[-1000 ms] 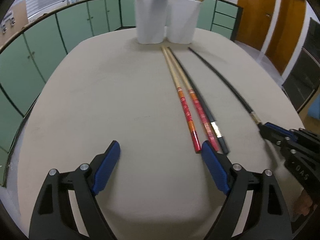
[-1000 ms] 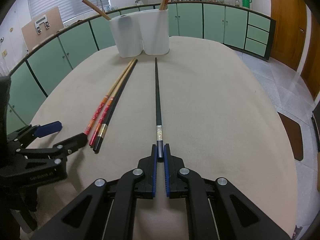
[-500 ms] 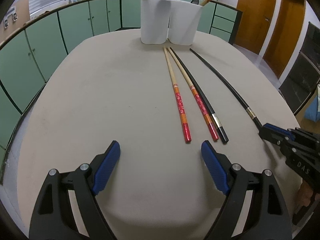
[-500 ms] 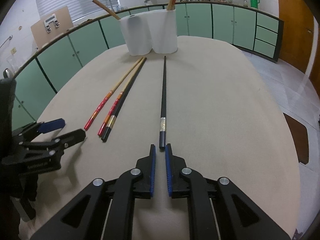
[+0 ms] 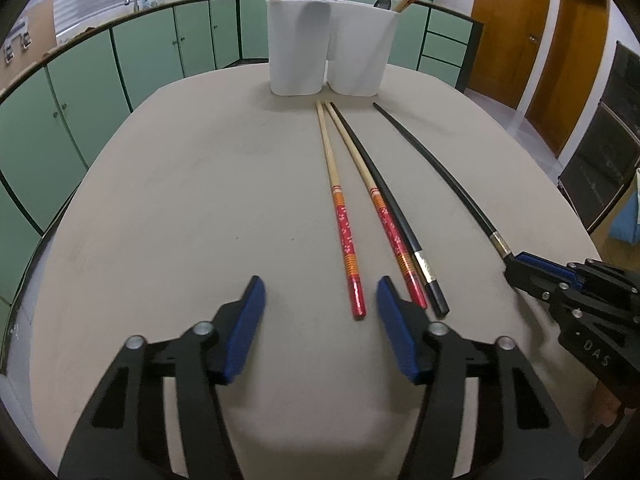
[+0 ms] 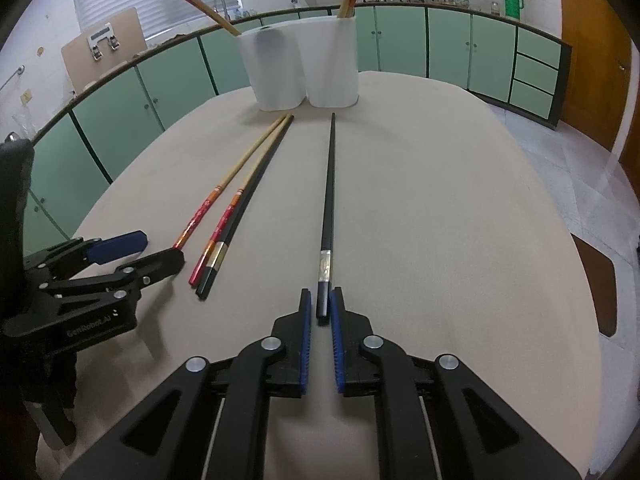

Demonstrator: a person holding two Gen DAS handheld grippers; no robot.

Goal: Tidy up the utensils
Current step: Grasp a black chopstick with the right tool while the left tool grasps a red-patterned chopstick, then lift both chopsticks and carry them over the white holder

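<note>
Two red-handled wooden chopsticks (image 5: 344, 220) and a black chopstick (image 5: 400, 220) lie side by side on the beige table (image 5: 180, 220). A second black chopstick (image 6: 327, 208) lies apart to the right. My left gripper (image 5: 320, 300) is open, its right finger beside the near ends of the red chopsticks. My right gripper (image 6: 320, 308) is almost shut, its pads on either side of the separate black chopstick's near end, with small gaps showing. Two white holders (image 5: 328, 56) with chopsticks stand at the table's far end.
Green cabinets (image 5: 100, 80) ring the room behind the table. Wooden doors (image 5: 520, 40) stand at the right. The right gripper also shows in the left wrist view (image 5: 516, 266), and the left gripper in the right wrist view (image 6: 148, 252).
Both grippers pulled back half a second ago and have now come forward again. The right gripper's tips are around the black chopstick's end once more. The left gripper's jaws have narrowed.
</note>
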